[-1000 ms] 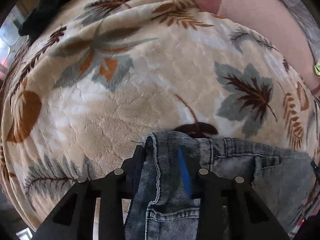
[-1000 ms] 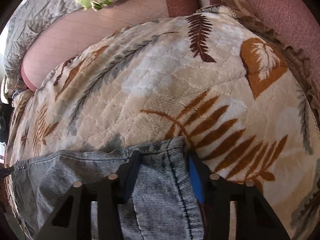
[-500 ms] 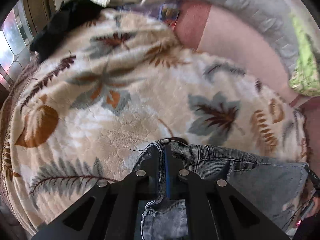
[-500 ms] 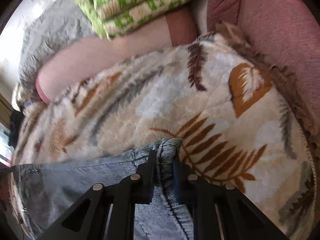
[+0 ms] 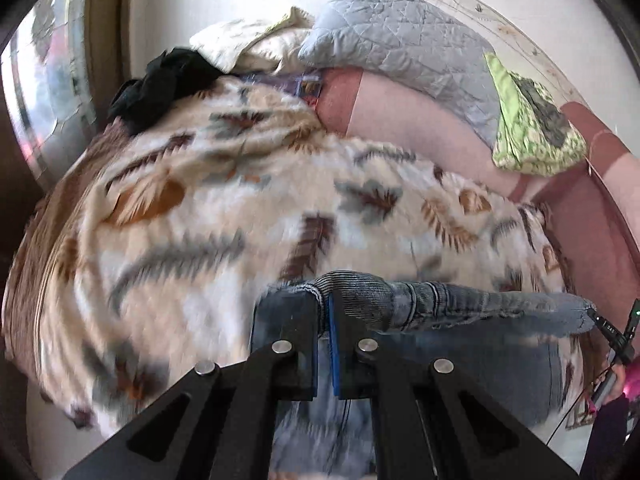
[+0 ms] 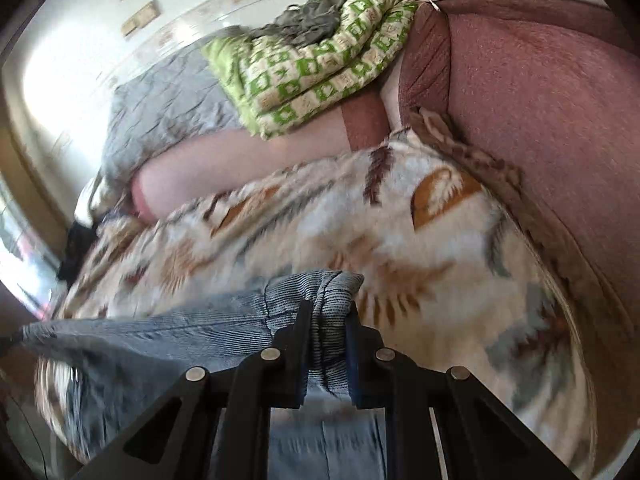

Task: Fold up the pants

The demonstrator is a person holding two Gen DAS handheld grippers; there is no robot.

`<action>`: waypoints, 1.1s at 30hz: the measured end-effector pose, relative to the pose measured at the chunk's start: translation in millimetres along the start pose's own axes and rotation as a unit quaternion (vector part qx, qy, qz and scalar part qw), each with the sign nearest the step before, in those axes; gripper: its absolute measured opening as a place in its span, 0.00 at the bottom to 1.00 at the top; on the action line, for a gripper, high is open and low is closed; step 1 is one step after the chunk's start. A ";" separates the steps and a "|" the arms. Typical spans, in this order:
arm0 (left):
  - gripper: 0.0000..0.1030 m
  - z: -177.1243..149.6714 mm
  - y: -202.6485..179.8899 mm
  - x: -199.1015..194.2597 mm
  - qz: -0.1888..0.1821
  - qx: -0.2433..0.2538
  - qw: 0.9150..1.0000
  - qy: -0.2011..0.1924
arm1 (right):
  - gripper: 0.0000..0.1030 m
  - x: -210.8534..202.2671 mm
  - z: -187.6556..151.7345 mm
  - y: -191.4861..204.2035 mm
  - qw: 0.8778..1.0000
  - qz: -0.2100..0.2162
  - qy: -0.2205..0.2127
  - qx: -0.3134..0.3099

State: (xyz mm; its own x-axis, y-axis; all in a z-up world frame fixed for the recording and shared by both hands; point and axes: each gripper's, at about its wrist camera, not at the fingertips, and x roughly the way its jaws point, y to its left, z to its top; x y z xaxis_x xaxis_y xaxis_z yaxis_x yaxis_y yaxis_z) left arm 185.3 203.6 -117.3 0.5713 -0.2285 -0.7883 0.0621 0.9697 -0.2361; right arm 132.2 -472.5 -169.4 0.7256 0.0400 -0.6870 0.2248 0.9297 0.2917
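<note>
Grey-blue denim pants [image 5: 440,304] hang lifted above a cream blanket with a leaf print [image 5: 192,216]. My left gripper [image 5: 323,304] is shut on the left end of the waistband, the cloth pinched between its pads. The waistband stretches taut to the right from there. In the right wrist view the same pants [image 6: 168,332] run off to the left, and my right gripper [image 6: 329,308] is shut on a bunched fold of the waistband's right end. The legs drop out of view below both grippers.
The blanket [image 6: 420,232] covers a reddish sofa [image 6: 540,92]. At the back lie a grey quilted pillow [image 5: 400,44], a green patterned folded cover [image 6: 316,64], a cream cloth [image 5: 248,40] and a black garment [image 5: 164,80]. A window [image 5: 44,92] is at far left.
Both grippers went from open around the waistband to shut on it, then rose and drew back, lifting the pants off the blanket. More of the room's back wall shows now.
</note>
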 end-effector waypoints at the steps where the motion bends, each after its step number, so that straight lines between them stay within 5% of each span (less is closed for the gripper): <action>1: 0.05 -19.0 4.1 -4.8 0.002 0.000 1.000 0.007 | 0.15 -10.1 -17.3 -3.1 1.000 0.001 0.006 -0.007; 5: 0.05 -84.9 16.0 1.3 0.028 0.016 0.998 0.050 | 0.21 -37.0 -84.3 -17.3 0.998 0.021 0.063 -0.022; 9: 0.05 -134.7 42.1 26.5 0.057 -0.002 0.992 0.113 | 0.53 -56.7 -151.8 -38.3 0.989 0.035 0.138 -0.033; 12: 0.05 -144.8 53.3 13.9 0.083 -0.006 0.991 0.107 | 0.53 -77.0 -170.1 -60.0 0.988 0.059 0.144 -0.002; 17: 0.05 -119.1 44.1 -32.2 0.109 -0.001 0.994 0.031 | 0.53 -84.7 -139.7 -74.9 0.994 0.036 0.082 0.064; 21: 0.05 -108.0 7.8 -40.4 0.065 0.042 0.997 -0.005 | 0.53 -53.4 -109.4 -52.0 0.996 0.001 0.060 0.060; 29: 0.05 -122.7 -105.4 31.5 -0.032 0.112 0.992 0.039 | 0.53 38.5 -63.6 -16.1 0.989 -0.096 0.099 0.045; 33: 0.05 -143.0 -148.8 56.2 -0.053 0.151 0.986 0.052 | 0.53 34.2 -57.2 17.1 0.995 -0.040 0.083 0.030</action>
State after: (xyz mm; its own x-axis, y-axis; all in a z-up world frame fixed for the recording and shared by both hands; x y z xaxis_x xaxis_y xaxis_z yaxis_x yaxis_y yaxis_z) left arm 91.1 34.2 -207.7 0.4618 -0.3220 -0.8264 0.3663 0.9178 -0.1530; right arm 123.7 -434.4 -226.0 0.5870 0.0319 -0.8090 0.3187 0.9095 0.2671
